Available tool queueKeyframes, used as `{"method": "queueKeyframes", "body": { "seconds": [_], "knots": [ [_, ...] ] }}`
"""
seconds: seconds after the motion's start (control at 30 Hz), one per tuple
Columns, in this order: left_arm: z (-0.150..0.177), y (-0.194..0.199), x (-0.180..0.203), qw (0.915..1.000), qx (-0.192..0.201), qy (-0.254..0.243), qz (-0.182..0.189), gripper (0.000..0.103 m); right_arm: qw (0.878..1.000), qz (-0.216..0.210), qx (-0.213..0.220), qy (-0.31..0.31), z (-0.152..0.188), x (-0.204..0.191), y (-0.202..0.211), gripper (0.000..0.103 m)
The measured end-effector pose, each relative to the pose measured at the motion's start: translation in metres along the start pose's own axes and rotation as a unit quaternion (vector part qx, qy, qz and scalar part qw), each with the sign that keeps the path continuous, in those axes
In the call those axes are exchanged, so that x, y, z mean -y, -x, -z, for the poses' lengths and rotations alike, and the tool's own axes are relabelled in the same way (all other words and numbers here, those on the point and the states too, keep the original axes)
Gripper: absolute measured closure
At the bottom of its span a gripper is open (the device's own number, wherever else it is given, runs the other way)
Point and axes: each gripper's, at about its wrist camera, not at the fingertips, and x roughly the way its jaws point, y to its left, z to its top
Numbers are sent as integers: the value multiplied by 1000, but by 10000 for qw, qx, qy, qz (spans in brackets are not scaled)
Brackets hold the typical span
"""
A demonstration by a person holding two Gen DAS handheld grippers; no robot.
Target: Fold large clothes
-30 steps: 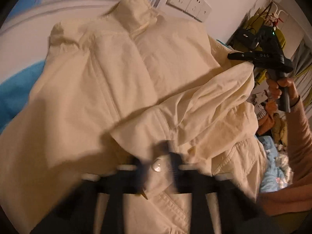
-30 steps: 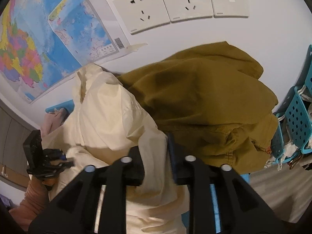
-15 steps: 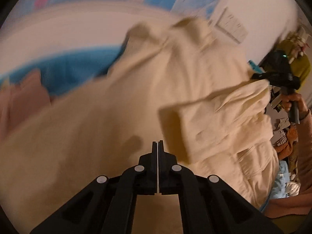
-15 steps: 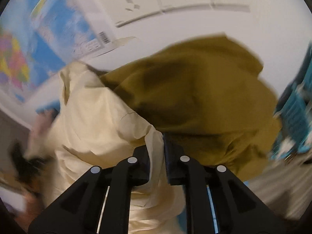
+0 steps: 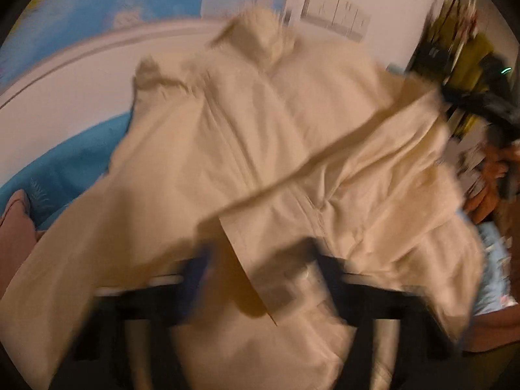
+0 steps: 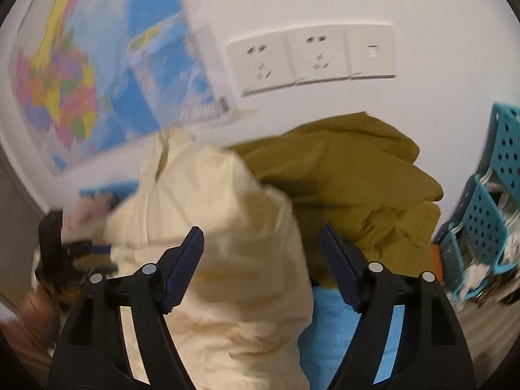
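Both grippers stand open over a cream shirt point(image 5: 260, 149). In the right wrist view the right gripper point(image 6: 261, 253) has its jaws spread wide, having just been opening; a soft ridge of the cream cloth lies between the blue ribbed pads point(image 6: 183, 268), but they do not press on it. In the left wrist view the left gripper point(image 5: 260, 269) is badly blurred; its jaws have just been opening too, and a flat sleeve cuff point(image 5: 260, 260) with a pale button lies between the dark fingers, loose as far as the blur allows.

That shirt is a thick, matt woven cotton with a stitched front placket and a standing collar point(image 5: 260, 32) toward the far edge of the surface. It lies spread over a blue cover point(image 5: 65, 162), one sleeve folded across its front. Beside it, against the wall, sits a rumpled heap of olive-brown cloth point(image 6: 341, 175). Near the right edge stands a turquoise plastic basket point(image 6: 487, 214) with rows of punched holes.

On the white wall hang a glossy coloured map point(image 6: 81, 81), with a barcode at its lower corner, and three white plates point(image 6: 312, 55): two sockets and one switch. No writing can be read. A pink cloth point(image 5: 14, 224) shows at the left edge.
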Motion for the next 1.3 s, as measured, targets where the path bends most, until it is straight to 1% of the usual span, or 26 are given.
{"method": "queueKeyframes", "body": {
  "seconds": [0.03,0.07,0.1,0.17,0.2,0.27,0.37,0.5,0.53,0.57,0.6,0.63,0.67,0.7,0.77,0.8,0.87,0.93,0.97,1.0,1.03,1.1,1.13,1.2,1.23,1.3],
  "knots": [
    [-1,-8,-1,9997,-143,96,-186,99,10000,13,-2,68,3,-4,-1,42],
    [-1,-11,-4,9992,-203,217,-262,103,10000,-42,-3,83,8,-8,-2,49],
    [-1,-8,-7,9992,-139,304,-206,103,9999,-82,26,89,11,-11,-2,57],
    [3,2,-15,9988,-34,464,-146,103,9992,-59,253,293,17,-22,3,57],
    [7,7,-19,9985,-18,541,-50,103,9980,-81,268,563,20,-31,2,57],
    [12,11,-22,9981,-91,588,-126,103,9966,11,224,794,23,-40,-8,58],
    [15,16,-18,9989,-16,389,-244,103,9974,-50,26,721,18,-43,-40,62],
    [16,18,-18,9987,12,500,-114,100,9962,70,-137,858,10,-56,-86,67],
    [22,21,-18,9986,38,510,-105,98,9964,112,-224,811,8,-56,-98,67],
    [25,23,-18,9982,63,576,-126,90,9966,147,-333,739,8,-55,-107,64],
    [27,28,-21,9977,81,666,-119,75,9960,225,-546,675,8,-54,-117,64],
    [28,32,-21,9973,134,718,-100,69,9954,265,-631,671,9,-54,-118,64],
    [33,43,-22,9966,294,750,-149,61,9955,313,-545,704,9,-56,-112,60],
    [38,55,-22,9958,447,748,-280,58,9960,294,-376,761,8,-61,-99,48],
    [48,80,-28,9932,652,773,-583,50,9955,428,-15,850,6,-71,-73,38],
    [55,94,-34,9909,778,808,-742,45,9940,525,198,936,6,-78,-57,36],
    [69,124,-47,9847,1022,898,-1086,39,9918,496,439,1095,7,-95,-33,37],
    [84,156,-59,9753,1237,1053,-1498,38,9894,284,624,1282,12,-115,-17,36],
    [92,168,-63,9712,1291,1105,-1669,36,9875,-13,580,1465,17,-131,-17,36],
    [103,182,-69,9642,1346,1185,-1954,35,9855,-219,501,1603,22,-142,-19,34],
    [109,192,-71,9590,1361,1228,-2162,35,9821,-508,301,1789,30,-159,-28,34],
    [127,208,-78,9496,1317,1329,-2515,29,9772,-713,-3,2000,39,-181,-51,33],
    [134,215,-83,9481,1284,1363,-2571,28,9736,-753,-303,2135,49,-195,-73,33],
    [154,222,-92,9437,1084,1421,-2783,28,9694,-852,-694,2193,63,-211,-100,35],
    [164,223,-97,9435,952,1431,-2833,28,9655,-1032,-994,2175,71,-218,-118,35],
    [181,221,-106,9446,710,1503,-2831,28,9632,-997,-1289,2138,80,-226,-136,36]
  ]
}}
